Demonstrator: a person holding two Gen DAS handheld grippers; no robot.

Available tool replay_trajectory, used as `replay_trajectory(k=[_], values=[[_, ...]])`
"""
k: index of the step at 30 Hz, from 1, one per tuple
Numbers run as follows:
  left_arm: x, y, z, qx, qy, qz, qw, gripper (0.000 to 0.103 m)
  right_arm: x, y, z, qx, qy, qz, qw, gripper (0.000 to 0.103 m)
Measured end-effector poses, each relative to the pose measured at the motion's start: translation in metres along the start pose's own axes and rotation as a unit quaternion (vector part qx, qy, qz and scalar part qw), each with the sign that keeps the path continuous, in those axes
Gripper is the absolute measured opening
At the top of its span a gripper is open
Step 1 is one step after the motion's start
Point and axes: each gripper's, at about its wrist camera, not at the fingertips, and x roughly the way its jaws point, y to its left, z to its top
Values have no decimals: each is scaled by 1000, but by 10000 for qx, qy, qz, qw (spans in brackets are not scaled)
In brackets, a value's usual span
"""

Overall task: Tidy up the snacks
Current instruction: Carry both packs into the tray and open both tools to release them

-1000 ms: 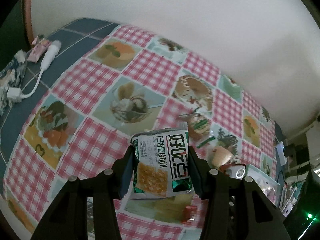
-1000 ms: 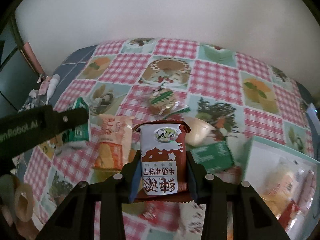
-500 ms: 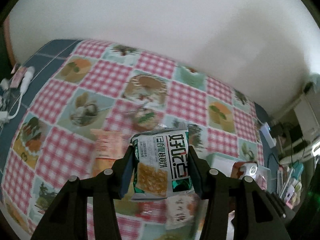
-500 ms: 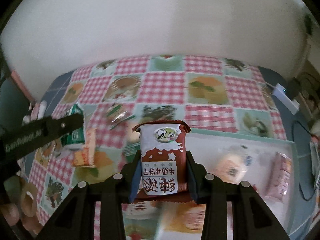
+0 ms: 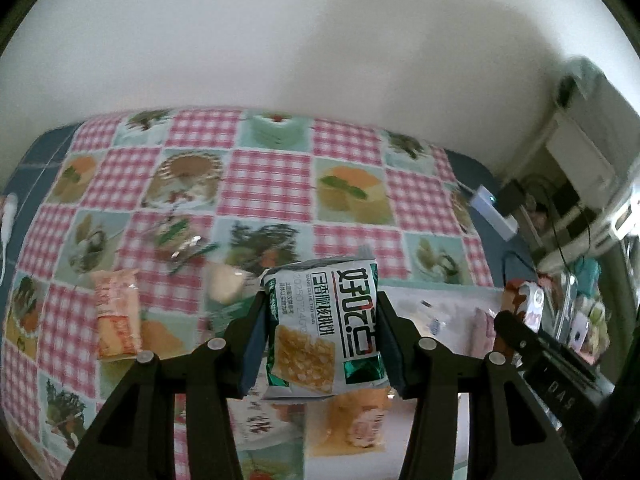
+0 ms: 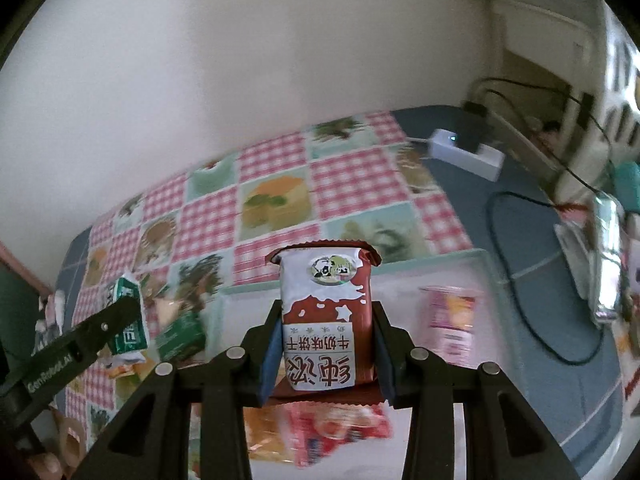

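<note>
My left gripper (image 5: 320, 336) is shut on a green and white snack pack (image 5: 324, 324), held above the checked tablecloth near the left end of a pale tray (image 5: 452, 300). My right gripper (image 6: 326, 344) is shut on a brown and white biscuit pack (image 6: 326, 312), hanging over the pale tray (image 6: 492, 300). A pink packet (image 6: 450, 322) lies in the tray; orange and red packets (image 6: 320, 436) show blurred under the held pack. The left gripper with its green pack (image 6: 128, 320) appears at the left of the right wrist view.
On the cloth lie an orange packet (image 5: 116, 316), a clear-wrapped snack (image 5: 180, 236), a round bun pack (image 5: 224, 286) and a green box (image 6: 180, 332). A white power strip (image 6: 466, 152) with cables sits at the table's far right corner. Shelves stand beyond.
Both grippers have swung right across the table with their packs held. The tray has come under the right gripper, and the loose snacks have slid to the left of both views.
</note>
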Motion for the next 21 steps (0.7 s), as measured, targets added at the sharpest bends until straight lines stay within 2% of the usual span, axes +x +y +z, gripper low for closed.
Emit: replay_trajectory(k=[5, 10, 21], values=[[12, -23, -2, 301, 61, 24, 9995, 52, 7, -20, -1, 195, 75, 2, 9998, 42], [26, -30, 2, 358, 63, 30, 9993, 52, 29, -16, -2, 158, 269, 120, 9994, 42], [75, -24, 10, 150, 372, -78, 9992, 52, 65, -26, 0, 240, 565, 6, 9981, 42]])
